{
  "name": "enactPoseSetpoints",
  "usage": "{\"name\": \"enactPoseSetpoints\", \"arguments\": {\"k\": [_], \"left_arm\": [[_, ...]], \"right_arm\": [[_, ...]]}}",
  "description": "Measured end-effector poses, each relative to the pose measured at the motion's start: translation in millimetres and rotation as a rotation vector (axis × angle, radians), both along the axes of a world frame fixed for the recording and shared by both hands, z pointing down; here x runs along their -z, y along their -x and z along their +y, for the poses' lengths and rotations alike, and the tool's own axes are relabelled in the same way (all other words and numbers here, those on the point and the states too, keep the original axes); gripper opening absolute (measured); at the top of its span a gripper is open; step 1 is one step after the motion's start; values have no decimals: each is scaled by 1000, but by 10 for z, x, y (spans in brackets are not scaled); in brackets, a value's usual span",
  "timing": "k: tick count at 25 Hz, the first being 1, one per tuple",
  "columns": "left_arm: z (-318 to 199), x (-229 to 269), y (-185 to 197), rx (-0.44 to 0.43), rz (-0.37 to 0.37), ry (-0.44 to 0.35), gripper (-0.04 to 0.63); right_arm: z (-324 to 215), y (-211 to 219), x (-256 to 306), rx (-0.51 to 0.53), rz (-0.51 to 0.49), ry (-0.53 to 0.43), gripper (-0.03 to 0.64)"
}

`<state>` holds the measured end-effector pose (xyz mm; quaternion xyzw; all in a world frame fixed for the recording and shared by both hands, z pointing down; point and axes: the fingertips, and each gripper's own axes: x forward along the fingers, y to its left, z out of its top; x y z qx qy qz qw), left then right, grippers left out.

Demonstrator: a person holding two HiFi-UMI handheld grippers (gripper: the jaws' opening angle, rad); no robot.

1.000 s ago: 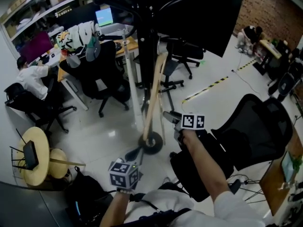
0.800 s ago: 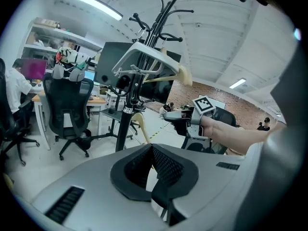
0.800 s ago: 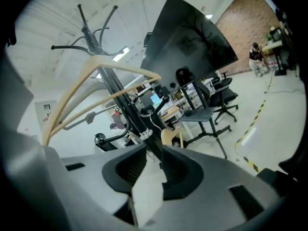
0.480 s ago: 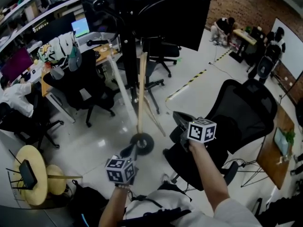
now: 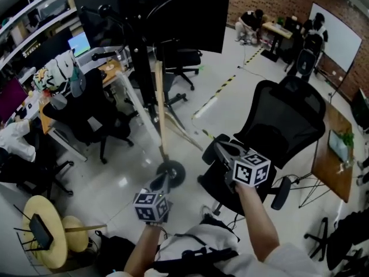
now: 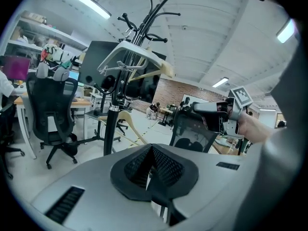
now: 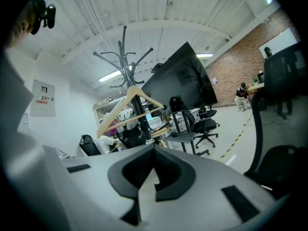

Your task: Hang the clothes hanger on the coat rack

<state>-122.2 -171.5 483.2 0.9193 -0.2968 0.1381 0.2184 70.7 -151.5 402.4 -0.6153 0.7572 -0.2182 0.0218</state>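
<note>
Left gripper (image 6: 150,167) sits low, jaws pressed together on nothing. Coat rack (image 7: 124,57) next, black prongs fanned up top, and the wooden clothes hanger (image 7: 134,91) is hooked on it beside a white hanger (image 6: 127,52). Right gripper (image 7: 153,165) is closed and empty too. Square markers show on the 2 cubes (image 5: 151,205); the wall notice (image 7: 43,98) has print too small to read.

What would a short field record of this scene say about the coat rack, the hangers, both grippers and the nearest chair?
Coat rack: black, upright, on a round base
Hangers: one wooden hanger high on the rack, another lower down
Left gripper: shut, nothing between the jaws
Right gripper: shut, nothing between the jaws
Nearest chair: black mesh office chair, at the person's right
</note>
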Motion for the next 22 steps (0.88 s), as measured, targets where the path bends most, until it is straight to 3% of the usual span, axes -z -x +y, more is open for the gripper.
{"name": "enactPoseSetpoints", "arguments": {"k": [9,17,22], "left_arm": [[246,-48,-283,-145,-16,-5,-5],[374,74,-511,-183,-12,-24,-5],[244,165,-475,-161,8,-38,-5]], "right_arm": [[653,26,-345,-120,7,54,2],[951,-65,-526,-207,-3,75,2],[805,-25,-580,-208,-17,69,2]]}}
